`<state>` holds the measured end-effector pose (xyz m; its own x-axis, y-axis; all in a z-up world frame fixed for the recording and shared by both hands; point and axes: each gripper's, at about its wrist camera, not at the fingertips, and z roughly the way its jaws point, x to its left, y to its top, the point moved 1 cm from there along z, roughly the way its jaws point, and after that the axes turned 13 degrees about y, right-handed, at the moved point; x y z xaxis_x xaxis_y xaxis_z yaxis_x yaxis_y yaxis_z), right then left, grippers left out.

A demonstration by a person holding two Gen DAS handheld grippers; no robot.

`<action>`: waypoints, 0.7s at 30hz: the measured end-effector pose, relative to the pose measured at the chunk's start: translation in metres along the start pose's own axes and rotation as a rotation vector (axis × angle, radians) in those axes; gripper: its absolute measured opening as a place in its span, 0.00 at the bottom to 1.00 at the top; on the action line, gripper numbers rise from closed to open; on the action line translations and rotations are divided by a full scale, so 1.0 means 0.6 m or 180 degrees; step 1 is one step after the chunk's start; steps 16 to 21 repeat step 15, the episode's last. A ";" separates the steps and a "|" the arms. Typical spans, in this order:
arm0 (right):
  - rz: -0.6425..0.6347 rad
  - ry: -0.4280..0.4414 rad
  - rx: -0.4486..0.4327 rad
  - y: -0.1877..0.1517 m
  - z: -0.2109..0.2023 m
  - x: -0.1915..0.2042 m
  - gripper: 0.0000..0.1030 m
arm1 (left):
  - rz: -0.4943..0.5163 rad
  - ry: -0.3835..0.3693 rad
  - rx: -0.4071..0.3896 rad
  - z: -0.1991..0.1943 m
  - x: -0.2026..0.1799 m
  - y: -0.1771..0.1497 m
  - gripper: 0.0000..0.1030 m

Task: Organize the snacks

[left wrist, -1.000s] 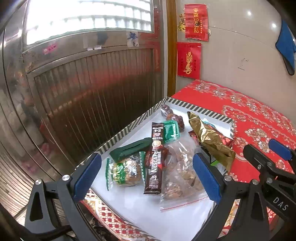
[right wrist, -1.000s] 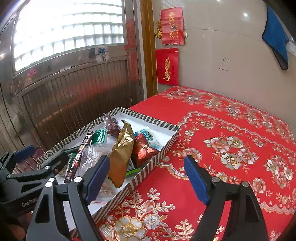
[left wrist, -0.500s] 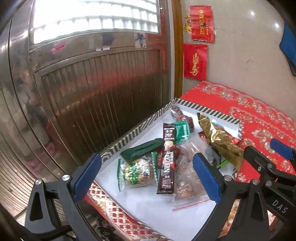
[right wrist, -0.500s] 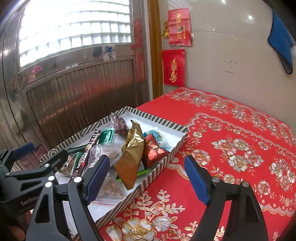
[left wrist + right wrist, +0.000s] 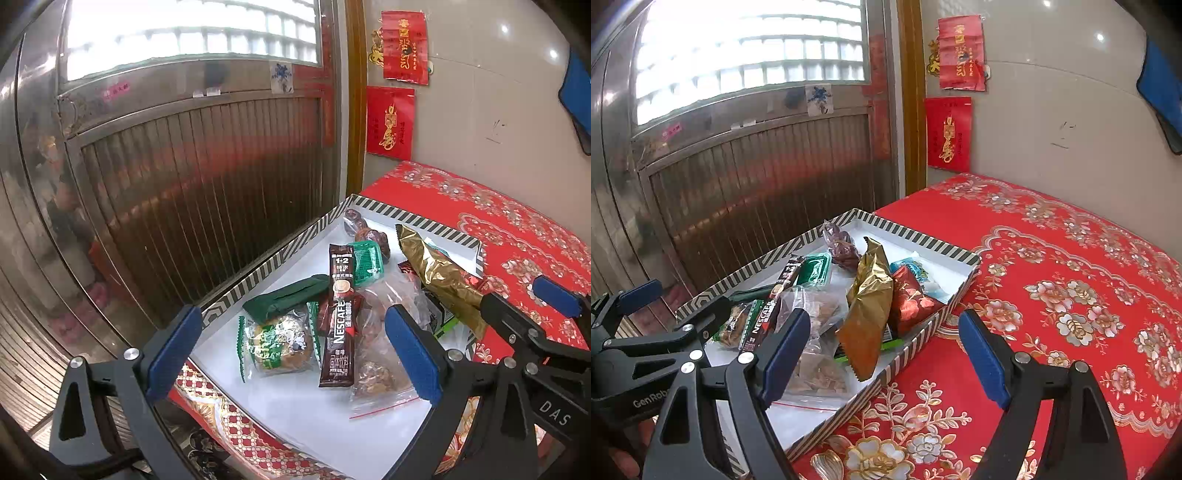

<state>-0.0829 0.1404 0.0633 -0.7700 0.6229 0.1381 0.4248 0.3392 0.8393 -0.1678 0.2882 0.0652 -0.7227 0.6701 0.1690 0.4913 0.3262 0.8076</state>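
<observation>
A striped-rim white tray (image 5: 280,258) (image 5: 923,243) holds several snacks: a Nescafe stick (image 5: 338,317) (image 5: 764,314), a green-wrapped cake (image 5: 277,343), a dark green packet (image 5: 284,297), a clear bag of nuts (image 5: 380,354) (image 5: 816,365), a gold bag (image 5: 439,277) (image 5: 870,306), a red packet (image 5: 910,302) and wrapped dates (image 5: 365,232) (image 5: 842,247). My left gripper (image 5: 293,358) is open and empty above the tray's near end. My right gripper (image 5: 884,358) is open and empty over the tray's right rim.
The tray sits on a red floral cloth (image 5: 1052,295) at its left edge. A metal door (image 5: 184,177) stands close on the left. A tiled wall (image 5: 1052,110) with red paper decorations (image 5: 947,133) is behind.
Both grippers have drawn back and risen a little, so the tray sits farther away and more to the right in each view. Both stay open and empty.
</observation>
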 end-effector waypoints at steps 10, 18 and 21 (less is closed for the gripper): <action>0.0023 0.0029 0.0060 -0.004 0.008 0.000 0.80 | 0.0056 0.0095 -0.0149 -0.004 0.002 -0.001 0.97; 0.0026 0.0041 0.0090 -0.007 0.010 0.000 0.80 | 0.0045 0.0086 -0.0147 -0.004 0.003 0.001 0.97; 0.0026 0.0041 0.0090 -0.007 0.010 0.000 0.80 | 0.0045 0.0086 -0.0147 -0.004 0.003 0.001 0.97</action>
